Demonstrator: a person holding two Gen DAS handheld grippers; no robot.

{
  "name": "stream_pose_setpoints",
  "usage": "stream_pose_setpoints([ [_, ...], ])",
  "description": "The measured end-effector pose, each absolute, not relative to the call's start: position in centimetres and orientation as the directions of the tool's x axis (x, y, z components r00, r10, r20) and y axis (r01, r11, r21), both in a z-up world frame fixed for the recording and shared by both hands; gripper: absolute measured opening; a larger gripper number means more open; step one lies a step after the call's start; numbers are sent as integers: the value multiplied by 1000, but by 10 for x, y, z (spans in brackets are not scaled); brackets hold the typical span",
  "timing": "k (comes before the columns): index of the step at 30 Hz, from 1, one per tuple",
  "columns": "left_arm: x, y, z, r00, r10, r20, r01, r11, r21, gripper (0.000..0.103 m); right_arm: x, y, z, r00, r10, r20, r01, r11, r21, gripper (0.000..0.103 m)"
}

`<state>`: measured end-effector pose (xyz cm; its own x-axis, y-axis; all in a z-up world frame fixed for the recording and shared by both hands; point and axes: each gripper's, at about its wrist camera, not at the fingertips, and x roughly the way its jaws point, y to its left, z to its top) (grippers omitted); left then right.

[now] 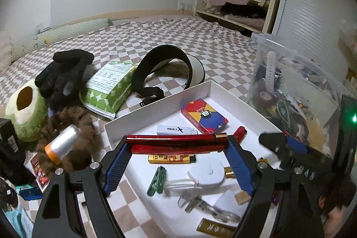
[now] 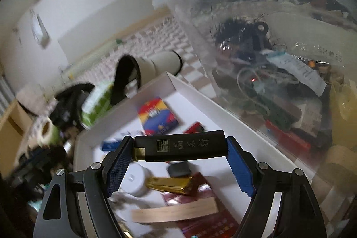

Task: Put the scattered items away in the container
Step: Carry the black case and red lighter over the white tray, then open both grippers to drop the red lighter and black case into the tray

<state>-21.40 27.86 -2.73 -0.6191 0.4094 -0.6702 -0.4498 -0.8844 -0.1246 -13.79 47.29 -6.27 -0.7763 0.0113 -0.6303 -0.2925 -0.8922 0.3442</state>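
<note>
Left gripper (image 1: 177, 144) and right gripper (image 2: 179, 148) each clamp a bar lengthwise.

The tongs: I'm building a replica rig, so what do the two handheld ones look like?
Both look alike: the left tongs and right tongs have black angular arms, silver round pivot bolts, and blue textured pads on the inner faces of the fingers. No cables, markings or sleeves are visible.

a shallow white cardboard tray (image 1: 156, 108) lies on the checked bed. a long glossy red bar (image 1: 178, 144) hangs level over it, clamped endwise. a matte black stick with gold characters (image 2: 180, 146) is likewise held crosswise above the tray.
</note>
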Motion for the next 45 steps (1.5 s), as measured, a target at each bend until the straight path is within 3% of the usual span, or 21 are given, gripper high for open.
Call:
stream_pose_setpoints([
  [7,-233,306,-34,-563,427,-707,-482,-865,-139,83,-148,470,-81,-709,25,-705,-291,-921,260,82],
  [30,-259,354,-61,-432,391,-813,-518,-845,-132,83,-157,446,-86,-618,11,-786,-203,-968,146,83],
  [45,-258,362,-85,-343,342,-875,-507,-851,-133,85,-153,436,-77,-619,13,-785,-155,-982,105,83],
])
